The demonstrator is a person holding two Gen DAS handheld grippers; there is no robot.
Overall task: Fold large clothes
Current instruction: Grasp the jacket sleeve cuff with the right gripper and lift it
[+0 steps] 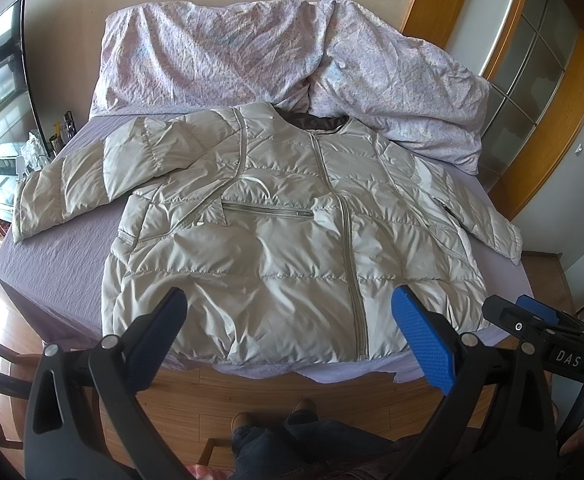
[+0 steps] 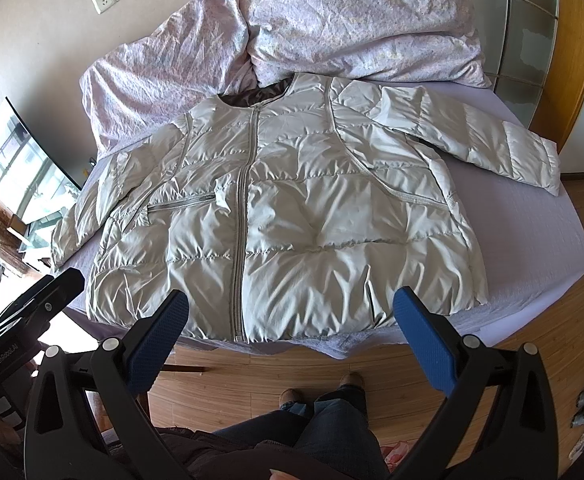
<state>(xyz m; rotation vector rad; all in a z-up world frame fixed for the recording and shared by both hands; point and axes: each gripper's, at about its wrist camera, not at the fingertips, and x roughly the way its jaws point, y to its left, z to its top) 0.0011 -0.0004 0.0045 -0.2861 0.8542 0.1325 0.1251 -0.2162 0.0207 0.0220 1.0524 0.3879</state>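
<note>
The jacket (image 1: 276,236) lies flat and zipped on the bed (image 1: 52,280), hem at its near edge, nothing folded yet, while left gripper (image 1: 288,336) and right gripper (image 2: 290,338) hover wide and empty.

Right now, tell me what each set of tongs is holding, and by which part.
Nothing is held. The left tongs and the right tongs both stand wide open above the near hem of the jacket, which lies flat and zipped on the bed.

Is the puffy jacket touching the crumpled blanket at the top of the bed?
Touching. In the left wrist view the jacket has its collar lying against the blanket's lower edge, with no bare bed sheet between them.
</note>
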